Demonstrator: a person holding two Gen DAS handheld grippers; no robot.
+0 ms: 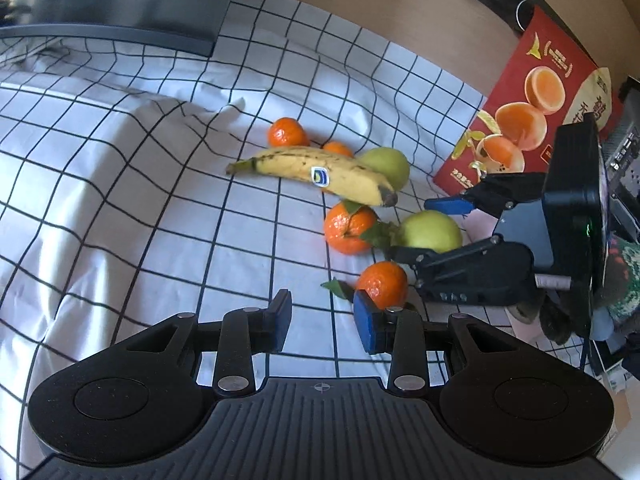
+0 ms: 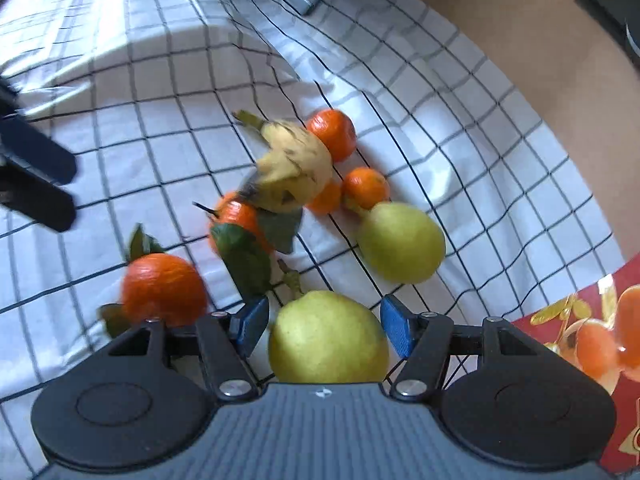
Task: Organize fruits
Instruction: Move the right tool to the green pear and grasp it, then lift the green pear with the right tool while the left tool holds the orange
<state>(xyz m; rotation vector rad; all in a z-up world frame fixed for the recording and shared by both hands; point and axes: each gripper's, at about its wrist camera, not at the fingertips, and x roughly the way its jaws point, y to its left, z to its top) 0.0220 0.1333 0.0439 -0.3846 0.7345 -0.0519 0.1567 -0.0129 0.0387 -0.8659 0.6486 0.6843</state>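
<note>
One blue sticker (image 1: 319, 176) on banana (image 1: 304, 168), red box (image 1: 532, 112) lettering illegible

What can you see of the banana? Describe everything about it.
The banana is single, yellow with brown speckles and a dark tip, and bears a small blue sticker. It lies on its side on the checked cloth, stem pointing away from the pile. Its tip end rests against a tangerine and a pear. No fingers touch it.
</note>
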